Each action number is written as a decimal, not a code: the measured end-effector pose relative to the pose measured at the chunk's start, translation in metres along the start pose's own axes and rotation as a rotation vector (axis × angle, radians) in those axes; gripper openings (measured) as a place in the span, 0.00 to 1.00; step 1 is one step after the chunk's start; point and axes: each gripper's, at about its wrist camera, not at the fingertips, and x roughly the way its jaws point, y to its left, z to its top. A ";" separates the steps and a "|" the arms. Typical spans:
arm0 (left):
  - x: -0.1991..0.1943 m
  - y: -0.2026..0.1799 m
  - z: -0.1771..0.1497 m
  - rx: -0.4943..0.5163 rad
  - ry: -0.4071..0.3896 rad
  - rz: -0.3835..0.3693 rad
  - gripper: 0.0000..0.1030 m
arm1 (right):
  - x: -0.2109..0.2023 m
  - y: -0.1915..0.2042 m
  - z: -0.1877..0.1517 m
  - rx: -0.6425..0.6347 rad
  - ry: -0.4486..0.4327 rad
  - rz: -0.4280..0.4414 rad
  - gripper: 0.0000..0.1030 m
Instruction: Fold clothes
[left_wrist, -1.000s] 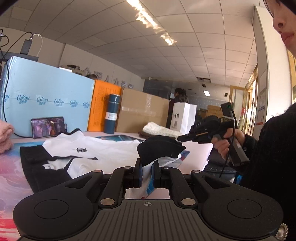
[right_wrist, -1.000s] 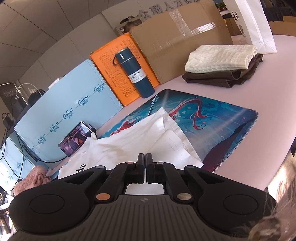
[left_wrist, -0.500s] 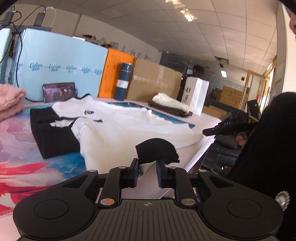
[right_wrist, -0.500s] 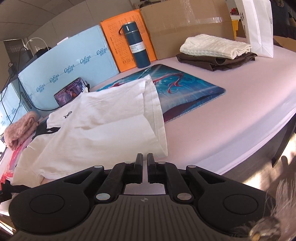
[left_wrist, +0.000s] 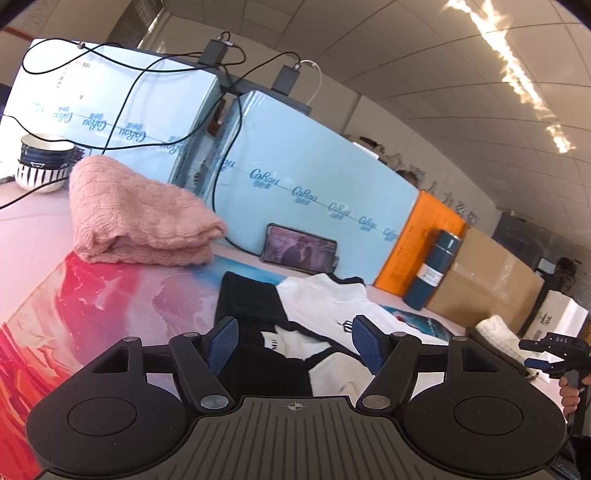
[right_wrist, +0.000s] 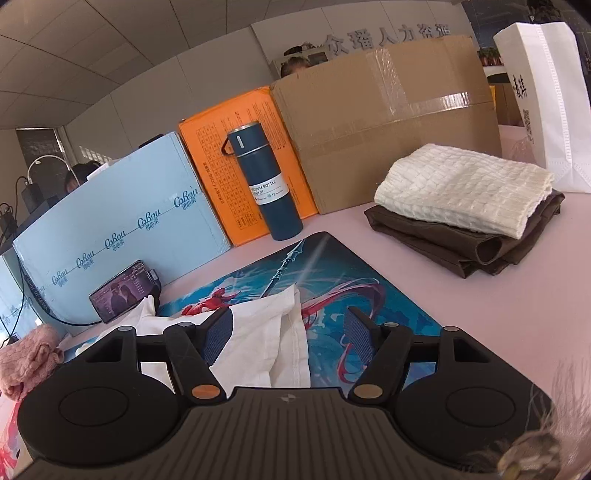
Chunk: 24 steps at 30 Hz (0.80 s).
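A white shirt with black sleeves (left_wrist: 325, 306) lies spread on the printed mat (left_wrist: 110, 295). My left gripper (left_wrist: 293, 341) hovers open over its black sleeve and chest print, with nothing between the blue pads. In the right wrist view the shirt's white hem (right_wrist: 273, 332) lies folded over on the mat (right_wrist: 332, 266). My right gripper (right_wrist: 286, 338) stands open just above that hem, holding nothing. The right gripper (left_wrist: 550, 354) also shows at the far right of the left wrist view, in a hand.
A folded pink knit (left_wrist: 136, 218) lies at the mat's left end, bowls (left_wrist: 40, 166) behind it. A phone (right_wrist: 122, 291), a blue bottle (right_wrist: 266, 184), blue, orange and cardboard boxes line the back. A cream knit on brown cloth (right_wrist: 465, 206) and a white bag (right_wrist: 546, 99) sit right.
Both grippers have opened and let go of the shirt, which now lies on the mat. The left gripper swung left toward the black sleeve; the right moved in low over the hem.
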 end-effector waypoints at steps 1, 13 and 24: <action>0.008 0.002 0.001 -0.005 0.012 0.040 0.67 | 0.022 0.000 0.007 -0.005 0.028 -0.002 0.63; 0.041 0.011 -0.009 0.043 0.185 0.298 0.67 | 0.162 0.021 0.017 -0.274 0.252 -0.074 0.11; 0.064 0.000 -0.007 0.289 0.224 0.378 0.00 | 0.187 0.043 0.016 -0.537 0.208 -0.234 0.05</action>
